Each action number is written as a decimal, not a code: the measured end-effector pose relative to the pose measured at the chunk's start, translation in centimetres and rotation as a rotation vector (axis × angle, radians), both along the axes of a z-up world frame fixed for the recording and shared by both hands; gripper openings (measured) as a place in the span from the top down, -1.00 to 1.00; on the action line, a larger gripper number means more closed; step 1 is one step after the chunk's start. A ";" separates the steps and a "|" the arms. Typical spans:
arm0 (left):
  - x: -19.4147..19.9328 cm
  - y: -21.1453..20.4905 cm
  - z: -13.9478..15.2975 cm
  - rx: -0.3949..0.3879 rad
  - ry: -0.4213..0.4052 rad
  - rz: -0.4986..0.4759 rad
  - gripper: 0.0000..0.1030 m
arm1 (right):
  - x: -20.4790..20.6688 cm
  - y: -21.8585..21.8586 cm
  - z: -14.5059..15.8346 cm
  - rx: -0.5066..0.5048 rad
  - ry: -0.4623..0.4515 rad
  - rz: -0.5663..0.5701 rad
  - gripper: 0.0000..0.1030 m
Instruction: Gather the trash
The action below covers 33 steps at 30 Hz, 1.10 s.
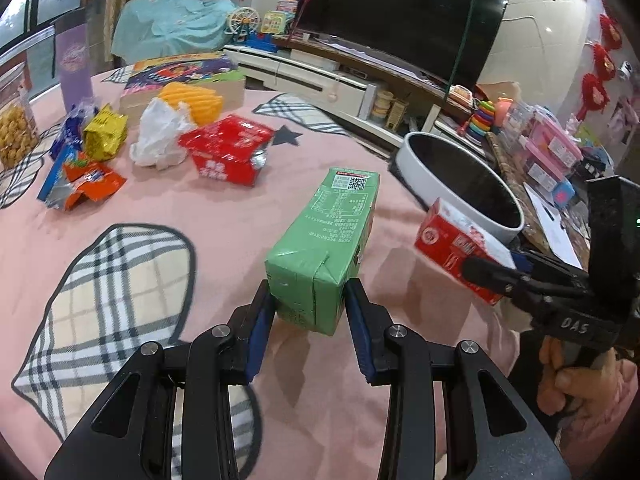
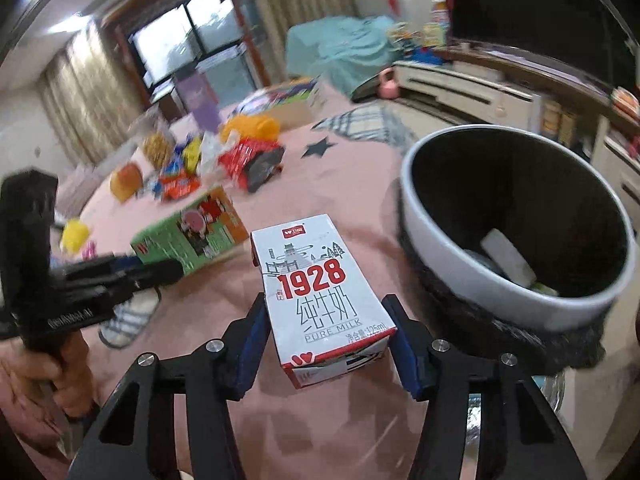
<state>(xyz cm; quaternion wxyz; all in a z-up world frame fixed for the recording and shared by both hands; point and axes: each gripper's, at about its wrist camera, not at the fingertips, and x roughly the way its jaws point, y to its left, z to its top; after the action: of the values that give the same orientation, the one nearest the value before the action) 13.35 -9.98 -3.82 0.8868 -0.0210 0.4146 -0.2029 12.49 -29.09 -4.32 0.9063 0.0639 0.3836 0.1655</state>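
My left gripper (image 1: 309,296) is shut on a green drink carton (image 1: 324,244) and holds it above the pink tablecloth (image 1: 200,216). My right gripper (image 2: 324,316) is shut on a white and red "1928" milk carton (image 2: 320,292), which also shows in the left wrist view (image 1: 452,240). The round white bin with a black inside (image 2: 516,216) stands just right of the milk carton, with a few pieces lying in it. The bin also shows in the left wrist view (image 1: 460,176). The green carton shows in the right wrist view (image 2: 188,236), to the left.
More trash lies at the far side of the table: a red box (image 1: 228,152), a white plastic bag (image 1: 160,132), yellow (image 1: 106,132) and orange wrappers (image 1: 94,184). A purple cylinder (image 1: 74,68), a snack jar (image 1: 16,120), a TV (image 1: 400,16) stand beyond.
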 end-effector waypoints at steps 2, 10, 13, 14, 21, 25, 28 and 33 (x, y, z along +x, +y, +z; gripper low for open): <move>0.0 -0.7 0.2 -0.001 -0.003 -0.015 0.32 | -0.6 -0.8 0.6 0.027 -0.015 -0.033 -0.10; 0.2 -3.8 1.1 0.008 -0.024 -0.073 0.32 | -1.5 -4.3 2.1 0.077 -0.037 -0.137 -0.09; 0.4 -5.1 1.5 0.013 -0.032 -0.091 0.32 | -1.5 -5.5 2.5 0.081 -0.044 -0.165 -0.09; 0.4 -5.5 1.7 0.015 -0.036 -0.099 0.32 | -1.5 -6.0 2.6 0.077 -0.047 -0.178 -0.09; 1.1 -8.5 2.3 0.032 -0.045 -0.148 0.32 | -1.4 -8.5 3.1 0.078 -0.050 -0.241 -0.09; 1.5 -9.9 2.5 0.044 -0.047 -0.170 0.32 | -1.0 -9.8 3.2 0.077 -0.044 -0.272 -0.09; 1.9 -11.0 2.8 0.058 -0.050 -0.185 0.32 | -0.6 -10.6 3.1 0.070 -0.037 -0.290 -0.09; 2.9 -12.9 3.3 0.081 -0.061 -0.208 0.32 | 0.1 -11.6 2.9 0.058 -0.022 -0.309 -0.09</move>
<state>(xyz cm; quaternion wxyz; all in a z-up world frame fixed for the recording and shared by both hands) 16.27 -22.89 -0.56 0.8732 0.0642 0.3955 -0.2774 12.62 -40.65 -1.39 0.9229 0.1466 0.3542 0.0358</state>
